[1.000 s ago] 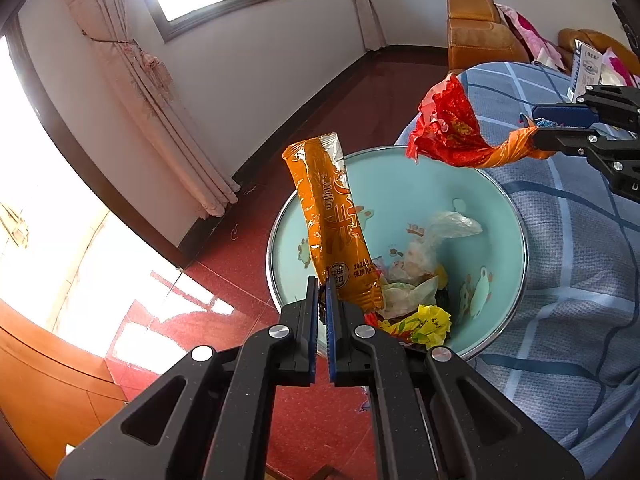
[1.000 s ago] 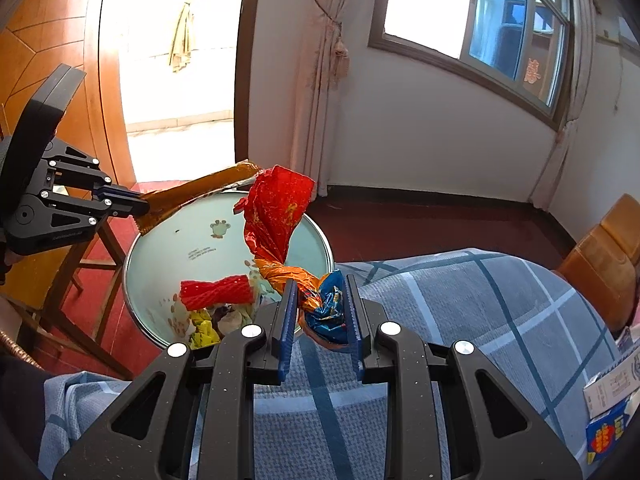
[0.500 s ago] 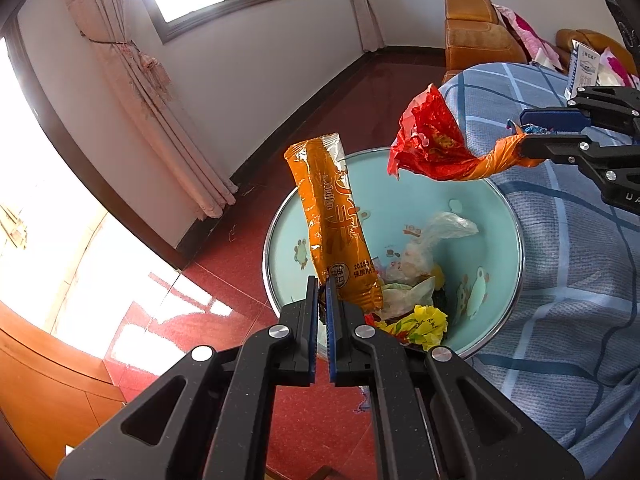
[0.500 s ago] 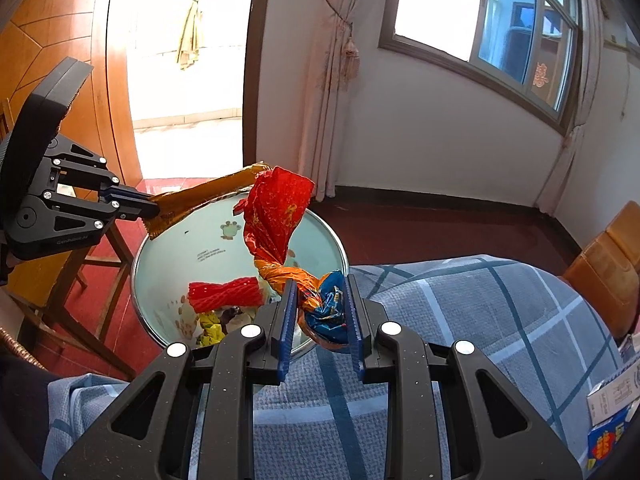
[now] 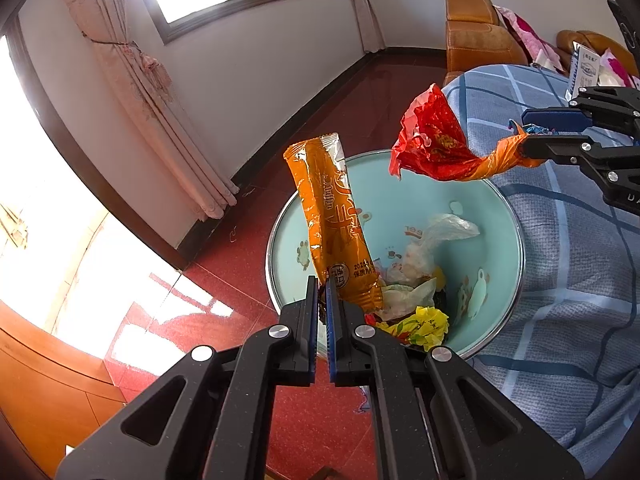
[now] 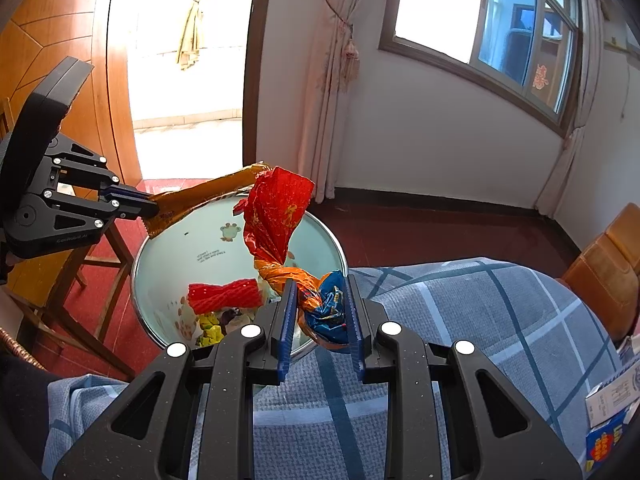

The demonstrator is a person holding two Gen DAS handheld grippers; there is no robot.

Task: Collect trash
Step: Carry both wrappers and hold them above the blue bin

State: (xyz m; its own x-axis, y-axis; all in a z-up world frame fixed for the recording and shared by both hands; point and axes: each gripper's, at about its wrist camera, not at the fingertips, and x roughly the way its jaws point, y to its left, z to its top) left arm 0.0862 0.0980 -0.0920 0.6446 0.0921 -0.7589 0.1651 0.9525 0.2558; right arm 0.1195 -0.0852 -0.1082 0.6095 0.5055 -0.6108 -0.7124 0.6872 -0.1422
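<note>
My left gripper (image 5: 322, 280) is shut on the lower end of a long orange snack wrapper (image 5: 332, 224), which stands up over the near rim of a pale green enamel basin (image 5: 500, 248). My right gripper (image 6: 318, 284) is shut on the twisted blue end of a crumpled red and orange wrapper (image 6: 276, 212), which reaches over the basin (image 6: 224, 236). The right gripper (image 5: 528, 140) and red wrapper (image 5: 432, 144) also show in the left wrist view. The basin holds trash: a yellow wrapper (image 5: 424, 322), clear plastic (image 5: 440, 232) and a red wrapper (image 6: 224, 294).
A blue plaid cloth (image 6: 460, 320) covers the surface beside the basin. A wooden chair (image 6: 92, 256) stands left of the basin. Orange armchairs (image 5: 476, 36) stand at the back. Small boxes (image 6: 612, 404) lie on the cloth at right. The floor (image 5: 224, 304) is red tile.
The right gripper has carried the red wrapper further over the basin. The left gripper still holds the orange wrapper in much the same place.
</note>
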